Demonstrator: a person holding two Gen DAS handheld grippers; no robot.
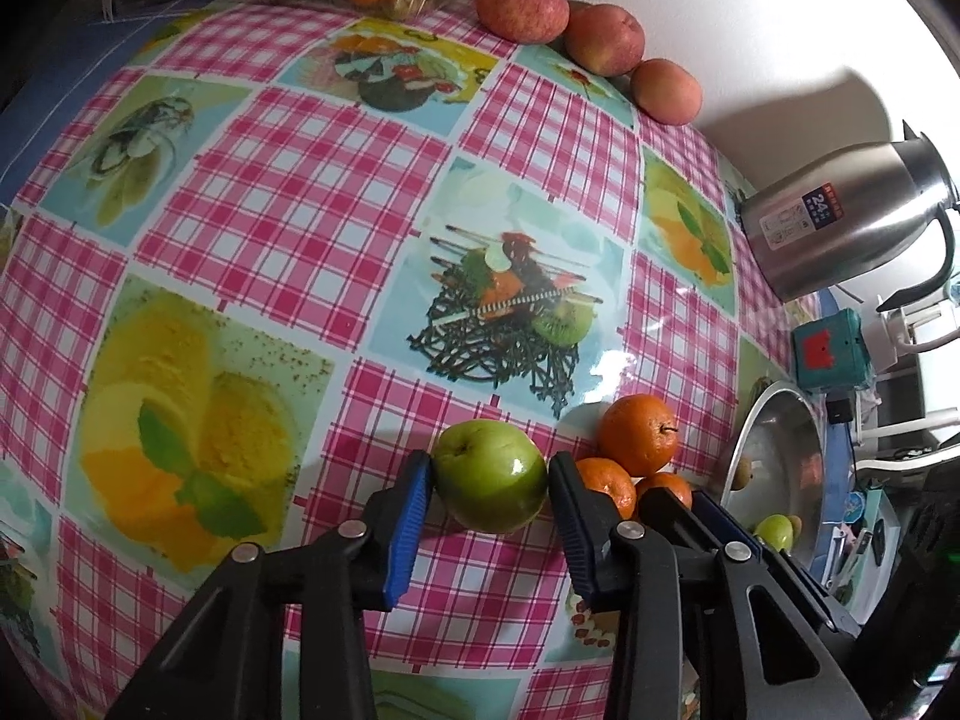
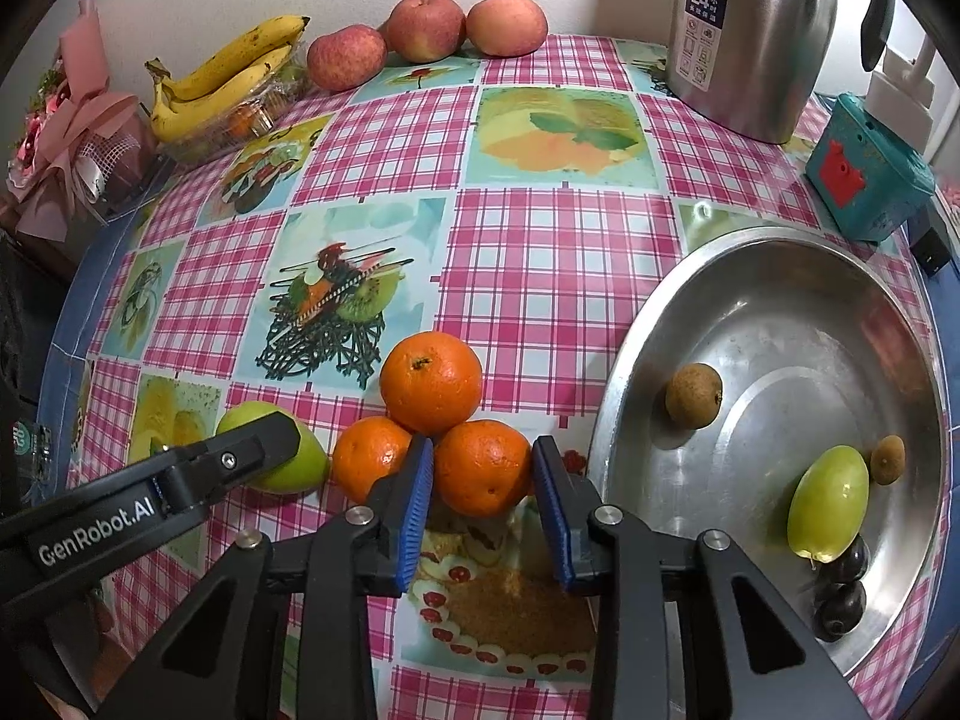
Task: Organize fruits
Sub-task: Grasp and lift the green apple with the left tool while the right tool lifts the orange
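My left gripper (image 1: 489, 477) is shut on a green apple (image 1: 491, 476), pads touching both its sides just above the tablecloth; the apple also shows in the right wrist view (image 2: 294, 468). My right gripper (image 2: 483, 468) is shut on an orange (image 2: 482, 468), the front one of three oranges; the other two (image 2: 431, 381) (image 2: 367, 457) touch it. The oranges also show in the left wrist view (image 1: 639, 433). A steel basin (image 2: 636, 336) at the right holds a green fruit (image 2: 828, 503), two small brown fruits (image 2: 693, 393) and dark plums (image 2: 840, 606).
Three red apples (image 2: 426, 27) sit at the far table edge by the wall. Bananas (image 2: 222, 78) lie on a clear container at the back left. A steel kettle (image 2: 750, 36) and a teal box (image 2: 867, 171) stand at the back right. A pink bouquet (image 2: 72, 132) is far left.
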